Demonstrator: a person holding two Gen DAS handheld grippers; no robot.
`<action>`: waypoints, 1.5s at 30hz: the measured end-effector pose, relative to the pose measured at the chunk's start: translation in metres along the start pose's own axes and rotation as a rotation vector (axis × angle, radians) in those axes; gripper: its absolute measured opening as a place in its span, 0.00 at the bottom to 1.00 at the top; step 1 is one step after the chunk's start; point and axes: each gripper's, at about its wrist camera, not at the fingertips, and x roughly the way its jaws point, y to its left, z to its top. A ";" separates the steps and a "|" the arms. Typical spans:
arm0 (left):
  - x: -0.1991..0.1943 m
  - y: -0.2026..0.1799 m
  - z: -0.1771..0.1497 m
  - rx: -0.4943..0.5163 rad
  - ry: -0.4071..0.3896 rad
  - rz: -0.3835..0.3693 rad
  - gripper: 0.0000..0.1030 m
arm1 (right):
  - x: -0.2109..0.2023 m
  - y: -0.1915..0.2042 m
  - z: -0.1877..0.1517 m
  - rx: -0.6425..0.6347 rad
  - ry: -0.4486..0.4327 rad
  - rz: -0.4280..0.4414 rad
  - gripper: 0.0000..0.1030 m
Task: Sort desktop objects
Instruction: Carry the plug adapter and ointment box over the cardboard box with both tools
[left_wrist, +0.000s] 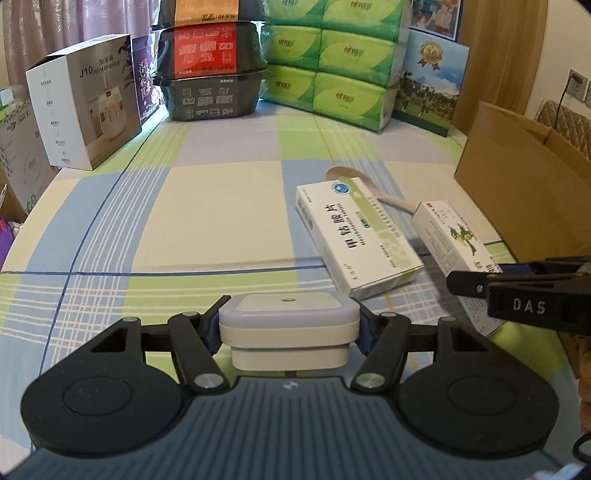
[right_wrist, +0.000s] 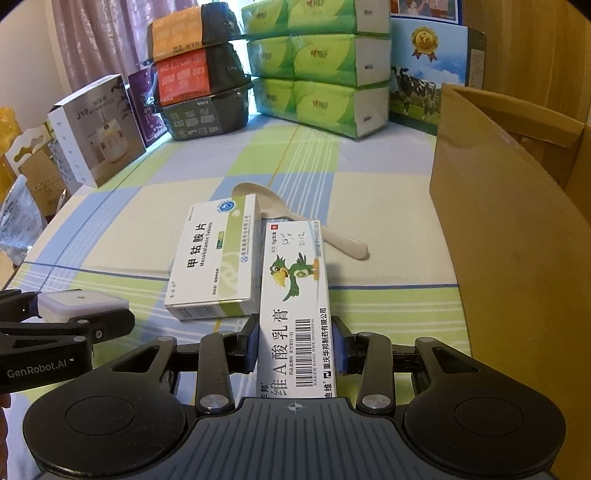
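My left gripper (left_wrist: 289, 334) is shut on a small white square night light (left_wrist: 289, 321), held just above the checked tablecloth; the same light (right_wrist: 79, 304) shows at the left edge of the right wrist view. My right gripper (right_wrist: 294, 345) is shut on a long white ointment box with a green parrot (right_wrist: 295, 295), also seen at the right in the left wrist view (left_wrist: 452, 240). A white and green tablet box (right_wrist: 218, 254) lies flat just left of it (left_wrist: 356, 236). A pale spoon (right_wrist: 280, 212) lies behind both boxes, partly hidden (left_wrist: 345, 173).
An open brown cardboard box (right_wrist: 509, 236) stands at the table's right side (left_wrist: 517, 177). Along the back are stacked green tissue packs (left_wrist: 332, 59), black food bowls (left_wrist: 210, 70), a humidifier carton (left_wrist: 81, 99) and a blue milk carton (right_wrist: 424, 70).
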 end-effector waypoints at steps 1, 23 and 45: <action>-0.003 -0.001 -0.001 -0.001 -0.002 -0.003 0.59 | -0.004 0.000 -0.001 -0.002 -0.002 0.002 0.35; -0.122 -0.069 -0.053 -0.025 -0.070 -0.085 0.59 | -0.153 0.002 -0.074 0.058 -0.019 0.003 0.35; -0.219 -0.145 -0.070 0.030 -0.136 -0.117 0.59 | -0.265 -0.040 -0.120 0.080 -0.077 -0.061 0.35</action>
